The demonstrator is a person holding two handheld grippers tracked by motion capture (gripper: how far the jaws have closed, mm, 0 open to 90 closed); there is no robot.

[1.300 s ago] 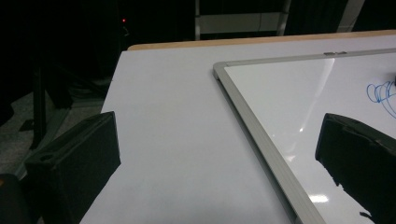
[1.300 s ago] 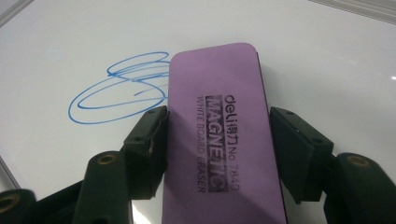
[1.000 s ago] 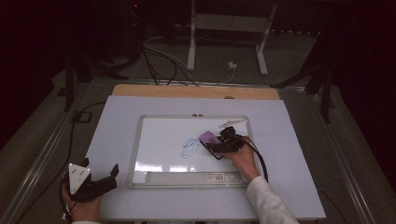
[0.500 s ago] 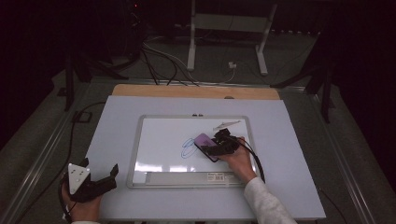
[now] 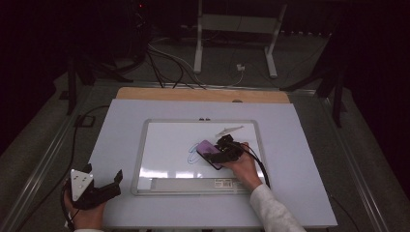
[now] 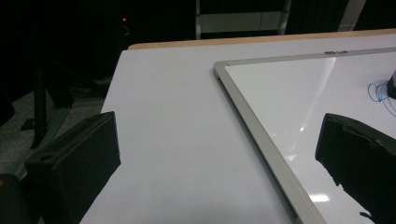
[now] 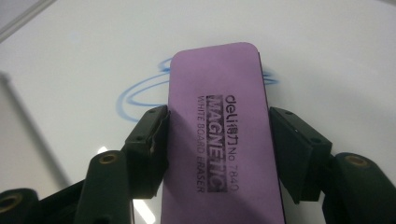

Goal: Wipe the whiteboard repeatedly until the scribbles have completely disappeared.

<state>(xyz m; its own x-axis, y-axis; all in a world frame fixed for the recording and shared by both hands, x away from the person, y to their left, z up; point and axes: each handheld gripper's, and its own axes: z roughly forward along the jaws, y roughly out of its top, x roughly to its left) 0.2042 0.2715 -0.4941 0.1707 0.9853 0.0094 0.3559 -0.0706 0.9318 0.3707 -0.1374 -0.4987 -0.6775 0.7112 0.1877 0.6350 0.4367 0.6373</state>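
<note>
On the table: a pale lilac sheet covers the tabletop, and on it lies the rectangular white dry-erase board with a grey metal frame; it is the largest thing you work on.
Blue marks: looping blue marker scribble sits near the board's middle, partly under the eraser.
Eraser place: the flat purple rectangular magnetic whiteboard eraser lies face down on the board, over the scribble, in your right gripper.
Right gripper: its jaws press on the eraser's two long sides, near mid-length.
Left gripper: the left gripper rests at the table's near left corner, jaws wide apart, nothing between them.
Handling: you hold a light, stiff block, probably with a soft felt underside; its smooth sides could slip, so grip across the width.
Long axis: it runs straight away from your right gripper, the free end pointing toward the board's far left corner.
</note>
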